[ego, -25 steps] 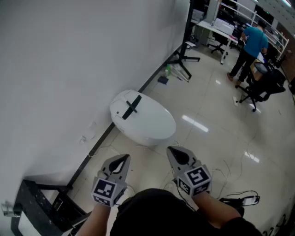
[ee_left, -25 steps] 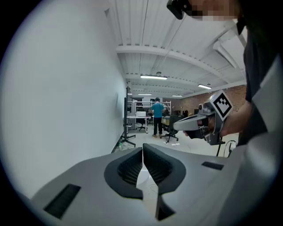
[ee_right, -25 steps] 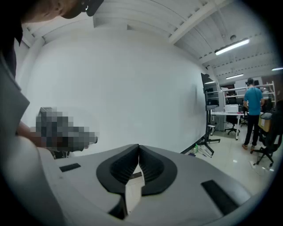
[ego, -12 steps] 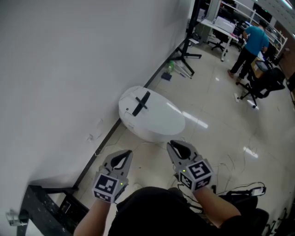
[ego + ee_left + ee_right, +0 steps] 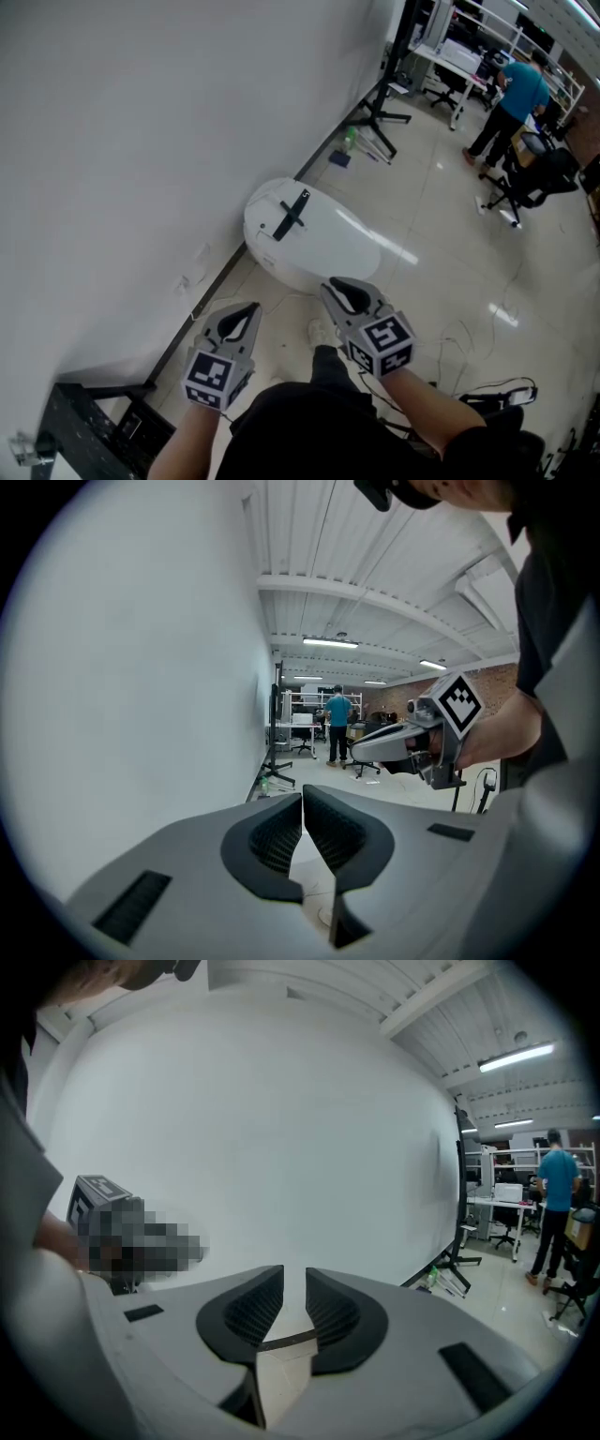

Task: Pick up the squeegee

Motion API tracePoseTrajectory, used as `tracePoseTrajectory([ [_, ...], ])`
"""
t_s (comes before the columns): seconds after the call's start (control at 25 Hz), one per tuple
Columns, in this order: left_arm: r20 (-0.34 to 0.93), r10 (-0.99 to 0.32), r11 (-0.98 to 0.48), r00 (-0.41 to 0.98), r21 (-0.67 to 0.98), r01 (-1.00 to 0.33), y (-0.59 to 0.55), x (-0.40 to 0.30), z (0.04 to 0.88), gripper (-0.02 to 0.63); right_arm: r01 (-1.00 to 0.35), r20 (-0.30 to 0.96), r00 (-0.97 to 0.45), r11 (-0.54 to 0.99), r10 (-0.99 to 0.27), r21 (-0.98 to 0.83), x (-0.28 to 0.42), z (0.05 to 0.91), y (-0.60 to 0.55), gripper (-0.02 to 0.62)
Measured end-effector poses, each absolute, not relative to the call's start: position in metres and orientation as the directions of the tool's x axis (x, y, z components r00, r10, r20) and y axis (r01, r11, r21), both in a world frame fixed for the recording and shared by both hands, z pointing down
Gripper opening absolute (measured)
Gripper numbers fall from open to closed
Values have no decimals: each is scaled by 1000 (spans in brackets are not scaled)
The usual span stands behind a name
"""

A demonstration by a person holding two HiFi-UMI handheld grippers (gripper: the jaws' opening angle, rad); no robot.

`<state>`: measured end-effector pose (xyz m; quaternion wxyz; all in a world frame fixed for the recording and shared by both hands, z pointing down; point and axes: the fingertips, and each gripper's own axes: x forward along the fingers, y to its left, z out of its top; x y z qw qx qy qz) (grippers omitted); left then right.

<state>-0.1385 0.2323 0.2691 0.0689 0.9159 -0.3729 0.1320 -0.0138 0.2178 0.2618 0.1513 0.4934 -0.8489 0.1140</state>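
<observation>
Black squeegee [image 5: 290, 216] on white oval bench [image 5: 330, 251] ahead of both, left hand-held gripper [image 5: 247, 311] jaws together, right hand-held gripper [image 5: 340, 286] jaws opening, narrow gap, nothing between

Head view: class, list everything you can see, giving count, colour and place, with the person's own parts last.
squeegee: one, black, lying on the oval unit
oval unit: one, white, on the floor against the wall
tripod stand: one, black, by the wall farther back
person: one, teal top, standing at far right
office chair: one, black, beside that person
cables: several, black, floor at lower right
left tool: one, grey, lower left, jaws together, empty
right tool: one, grey, lower middle, jaws opening, nothing between them
</observation>
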Motion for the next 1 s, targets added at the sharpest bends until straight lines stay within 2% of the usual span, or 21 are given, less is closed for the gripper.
tracePoseTrajectory([
  [0.36, 374, -704, -633, 604, 57, -772, 173, -132, 296, 3, -829, 423, -531, 554, -734, -79, -8, 301, 134, 120],
  [0.56, 439, -700, -588, 563, 92, -803, 117, -110, 320, 3, -810, 459, -553, 578, -695, -99, 7, 333, 65, 121],
  [0.64, 459, -698, -572, 550, 106, -814, 91, -102, 330, 3, -804, 478, -557, 585, -679, -105, 10, 350, 37, 147],
  [1.0, 488, -718, -448, 496, 221, -866, -2, -78, 389, 3, -799, 548, -546, 590, -634, -114, 12, 437, -61, 147],
])
